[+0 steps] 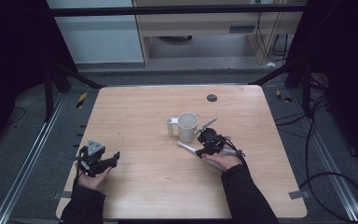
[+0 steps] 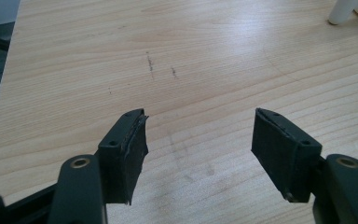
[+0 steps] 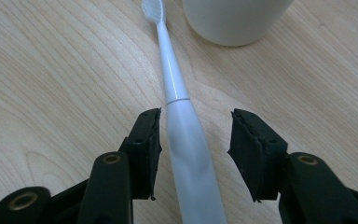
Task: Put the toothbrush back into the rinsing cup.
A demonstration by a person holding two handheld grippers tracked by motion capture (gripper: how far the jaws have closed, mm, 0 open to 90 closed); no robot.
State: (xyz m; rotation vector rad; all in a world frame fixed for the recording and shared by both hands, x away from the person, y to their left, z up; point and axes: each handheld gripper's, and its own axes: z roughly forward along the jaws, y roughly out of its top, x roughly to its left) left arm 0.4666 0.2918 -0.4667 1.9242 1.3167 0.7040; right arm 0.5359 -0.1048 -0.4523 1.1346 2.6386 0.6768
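Two jaws astride unmarked toothbrush (image 3: 182,126)

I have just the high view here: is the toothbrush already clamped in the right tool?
Observer: No. In the right gripper view the right tool straddles the toothbrush handle with gaps on both sides.
Operator: Which way does the brush head point?
Observer: Bristles lie beside the base of the cup.
Operator: And the left tool?
Observer: The left tool is open, with bare table between its jaws.
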